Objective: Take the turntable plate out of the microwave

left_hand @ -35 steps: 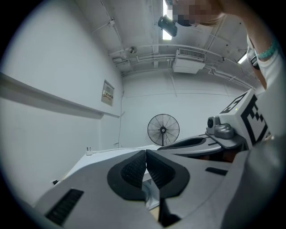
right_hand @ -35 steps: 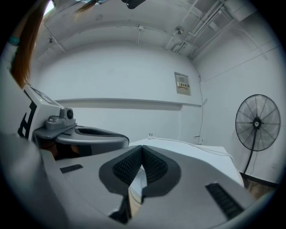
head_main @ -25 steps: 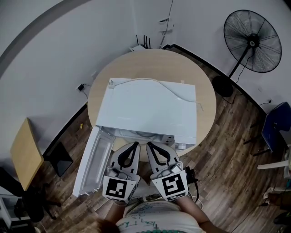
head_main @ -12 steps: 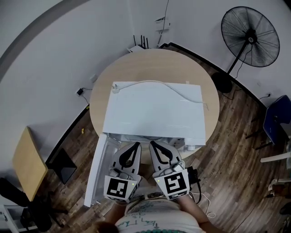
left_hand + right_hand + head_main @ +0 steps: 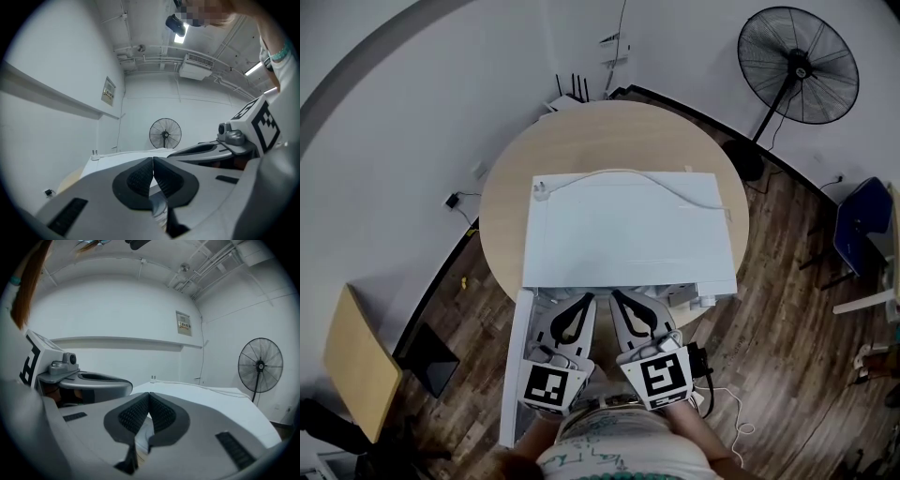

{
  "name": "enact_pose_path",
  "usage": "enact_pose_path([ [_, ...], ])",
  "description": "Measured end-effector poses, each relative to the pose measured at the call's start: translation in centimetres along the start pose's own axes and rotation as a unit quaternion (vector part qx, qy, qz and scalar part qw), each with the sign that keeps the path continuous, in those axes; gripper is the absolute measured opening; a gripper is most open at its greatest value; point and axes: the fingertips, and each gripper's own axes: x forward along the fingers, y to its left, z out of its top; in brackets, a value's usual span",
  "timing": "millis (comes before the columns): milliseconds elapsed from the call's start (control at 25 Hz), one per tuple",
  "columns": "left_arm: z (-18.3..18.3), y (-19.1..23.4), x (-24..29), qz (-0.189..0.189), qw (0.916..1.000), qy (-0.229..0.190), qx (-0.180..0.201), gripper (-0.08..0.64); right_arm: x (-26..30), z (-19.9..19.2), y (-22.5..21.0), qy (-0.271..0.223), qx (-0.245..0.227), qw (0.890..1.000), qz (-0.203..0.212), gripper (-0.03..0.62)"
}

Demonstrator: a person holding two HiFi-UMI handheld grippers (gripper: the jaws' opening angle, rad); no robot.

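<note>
Left gripper (image 5: 584, 302) and right gripper (image 5: 620, 298) are side by side, close together, tips at the front edge of the microwave (image 5: 628, 230), just under the lip of its top panel.

Left fingers (image 5: 140, 176): ribbed black pads pressed together along one seam, nothing between them. Right fingers (image 5: 133, 416): same, pads pressed together, nothing pinched.

Turntable plate: not distinguishable in any view. From the head view the top panel covers the cavity. Each gripper view looks over the microwave's top. The small gap below each pair of pads shows only a pale glossy patch that cannot be identified. Contact between plate and fingers cannot be judged.

Microwave: white rectangular box, smooth flat top. Door (image 5: 514, 375) swung open on the left side, seen nearly edge-on as a long white strip.

White power cord (image 5: 656, 183) lies loose across the top, its plug (image 5: 541, 190) at the back left corner.

Surface (image 5: 581, 131): round, light wood finish; the microwave sits on it and overhangs its near edge.

Floor (image 5: 778, 309): dark wood planks. Black pedestal fan (image 5: 797, 66) stands well apart, back right.
</note>
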Motion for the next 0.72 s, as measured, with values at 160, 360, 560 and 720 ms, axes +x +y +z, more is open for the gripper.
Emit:
enact_pose_path([
  [160, -0.3, 0.7, 0.2, 0.000, 1.0000, 0.001, -0.005, 0.015, 0.4, -0.5, 0.1, 0.009, -0.001, 1.000, -0.009, -0.009],
  [360, -2.1, 0.2, 0.3, -0.020, 0.9996, 0.014, -0.016, 0.015, 0.7, -1.3, 0.2, 0.019, 0.002, 1.000, -0.013, -0.009],
  [560, -4.0, -0.2, 0.9, -0.027, 0.9990, 0.025, -0.026, 0.015, 0.9, -3.7, 0.0, 0.039, -0.003, 0.999, -0.010, -0.009],
  [720, -5.8, -0.4, 1.5, -0.032, 0.9981, 0.043, -0.031, 0.015, 1.3, -6.1, 0.0, 0.070, 0.009, 0.998, -0.006, -0.009],
])
